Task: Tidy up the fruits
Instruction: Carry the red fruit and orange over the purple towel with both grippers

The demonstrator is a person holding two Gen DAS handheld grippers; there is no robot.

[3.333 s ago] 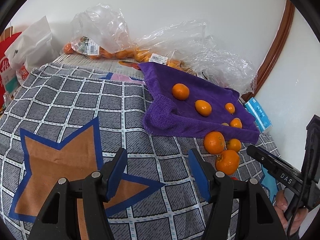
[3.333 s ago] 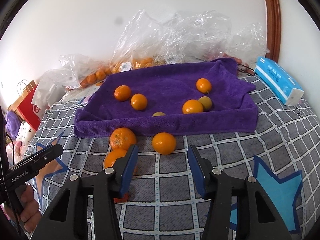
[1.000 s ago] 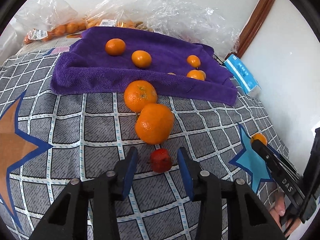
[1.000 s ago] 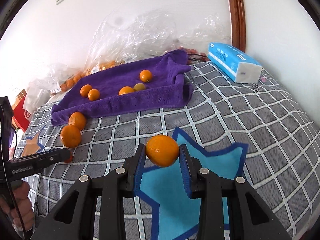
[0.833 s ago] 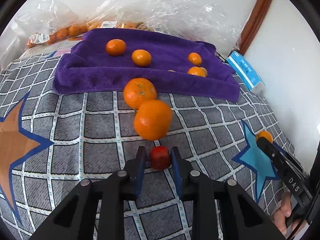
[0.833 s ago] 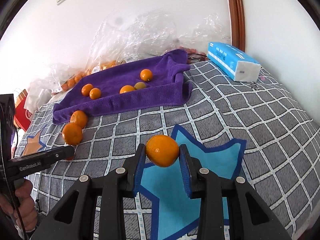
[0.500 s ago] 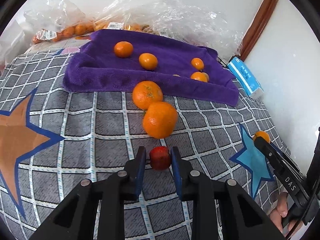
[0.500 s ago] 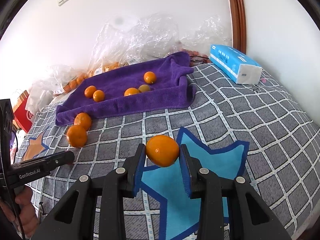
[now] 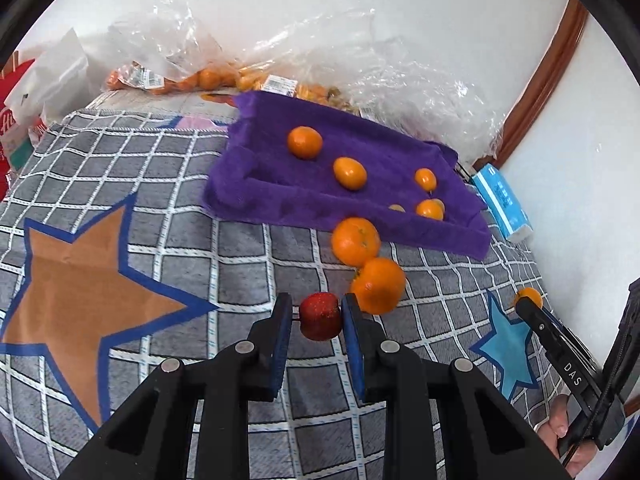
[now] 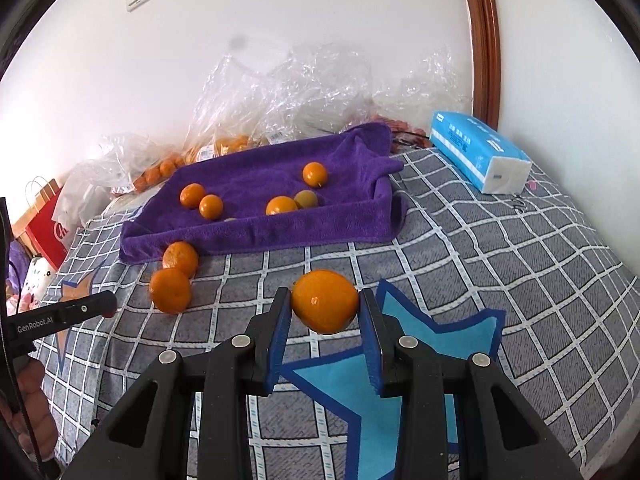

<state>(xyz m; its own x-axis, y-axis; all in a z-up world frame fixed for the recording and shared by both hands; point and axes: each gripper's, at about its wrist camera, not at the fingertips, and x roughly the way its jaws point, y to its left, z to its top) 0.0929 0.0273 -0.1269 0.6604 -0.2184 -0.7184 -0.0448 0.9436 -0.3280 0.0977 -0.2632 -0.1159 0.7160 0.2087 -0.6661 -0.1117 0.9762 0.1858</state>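
Above checked bedding, left claw [image 9: 313, 316] grips a red fruit [image 9: 320, 316], right claw [image 10: 325, 312] an orange [image 10: 325, 306], both tilted downward.

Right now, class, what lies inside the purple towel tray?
Inside the purple towel tray: five fruits, four orange, one greenish fruit. Its front wall half hides a sixth.

The left gripper [image 9: 312, 318] with black arms and blue pads is clamping a small round red fruit [image 9: 320, 316] above the grey checked cloth [image 9: 168, 184] with its orange star. Just beyond, two large orange mandarins [image 9: 366, 262] are sitting touching each other near the front edge of the purple towel-lined tray [image 9: 256, 184], which is holding several smaller orange fruits. Toward the right edge, the right gripper [image 9: 530, 304] is carrying an orange citrus fruit [image 9: 529, 294].
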